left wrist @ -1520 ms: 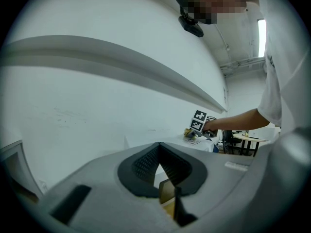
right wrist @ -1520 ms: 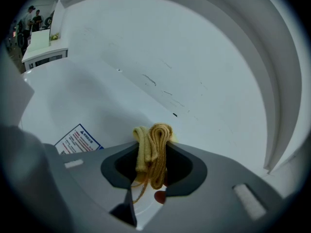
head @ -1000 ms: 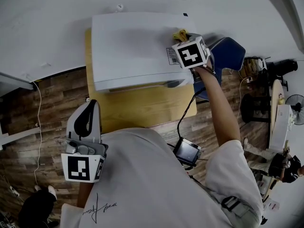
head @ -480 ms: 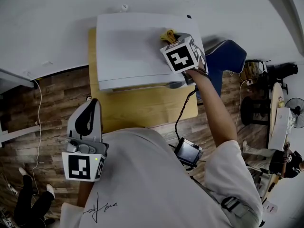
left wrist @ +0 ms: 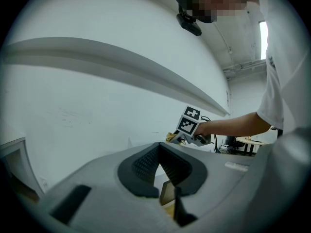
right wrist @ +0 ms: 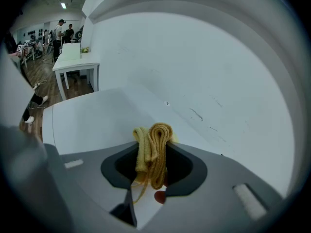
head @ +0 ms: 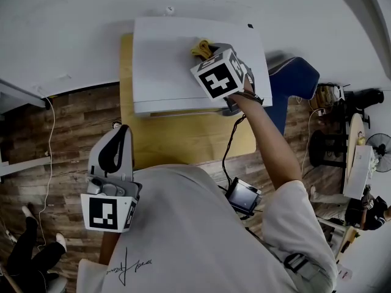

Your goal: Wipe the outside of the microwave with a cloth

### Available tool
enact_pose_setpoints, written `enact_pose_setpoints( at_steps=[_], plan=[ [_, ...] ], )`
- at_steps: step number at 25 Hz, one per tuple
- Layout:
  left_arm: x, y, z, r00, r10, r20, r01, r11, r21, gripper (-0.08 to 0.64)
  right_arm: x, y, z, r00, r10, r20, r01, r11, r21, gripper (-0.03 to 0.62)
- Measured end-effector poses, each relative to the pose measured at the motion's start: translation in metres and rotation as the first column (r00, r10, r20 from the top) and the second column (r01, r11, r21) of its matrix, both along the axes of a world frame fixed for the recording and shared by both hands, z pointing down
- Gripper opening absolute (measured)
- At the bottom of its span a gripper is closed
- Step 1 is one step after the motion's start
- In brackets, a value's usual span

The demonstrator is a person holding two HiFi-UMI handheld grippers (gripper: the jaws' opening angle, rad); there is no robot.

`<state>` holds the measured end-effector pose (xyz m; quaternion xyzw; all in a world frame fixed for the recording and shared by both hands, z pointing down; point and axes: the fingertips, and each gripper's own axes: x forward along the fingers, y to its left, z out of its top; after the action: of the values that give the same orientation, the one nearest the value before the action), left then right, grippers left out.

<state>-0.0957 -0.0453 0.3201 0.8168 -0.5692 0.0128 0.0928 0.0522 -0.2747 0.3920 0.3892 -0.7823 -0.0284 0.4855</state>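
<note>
The white microwave [head: 177,66] stands on a wooden table [head: 183,142] against the wall, and I look down on its top. My right gripper [head: 211,52] is over the top's back right part, shut on a folded yellow cloth [head: 201,46] that rests on the surface. In the right gripper view the cloth [right wrist: 154,141] sticks out between the jaws of the right gripper [right wrist: 153,152], with the microwave top [right wrist: 97,115] beyond it. My left gripper [head: 115,138] hangs low by my body, left of the table, shut and holding nothing; in its own view the left gripper [left wrist: 159,153] points towards the microwave.
A blue chair [head: 297,79] stands right of the table. A small device [head: 242,195] hangs on a cable by my waist. A person's legs [head: 27,258] show at the lower left on the wood floor. A white table [right wrist: 75,62] stands further off along the wall.
My right gripper has slid the cloth leftwards across the microwave top, away from its right edge. The left gripper has stayed where it was.
</note>
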Motion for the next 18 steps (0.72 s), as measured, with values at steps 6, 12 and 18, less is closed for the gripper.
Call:
enact_pose_setpoints(
  at_steps=[6, 12, 18],
  plan=[
    [-0.004, 0.003, -0.001, 1.0, -0.007, -0.003, 0.007, 1.0, 0.004, -0.003, -0.03, 0.01, 0.001, 0.999, -0.051, 0.013, 0.051, 0.999, -0.015, 0.133],
    [-0.007, 0.002, -0.006, 1.0, -0.011, -0.011, 0.012, 1.0, 0.019, -0.003, -0.062, 0.017, 0.001, 0.995, -0.094, 0.019, 0.094, 0.995, -0.013, 0.135],
    [-0.014, 0.006, -0.008, 0.999, -0.027, -0.021, 0.027, 0.999, 0.028, -0.003, -0.094, 0.024, 0.001, 0.99, -0.138, 0.032, 0.139, 0.99, -0.016, 0.134]
  ],
)
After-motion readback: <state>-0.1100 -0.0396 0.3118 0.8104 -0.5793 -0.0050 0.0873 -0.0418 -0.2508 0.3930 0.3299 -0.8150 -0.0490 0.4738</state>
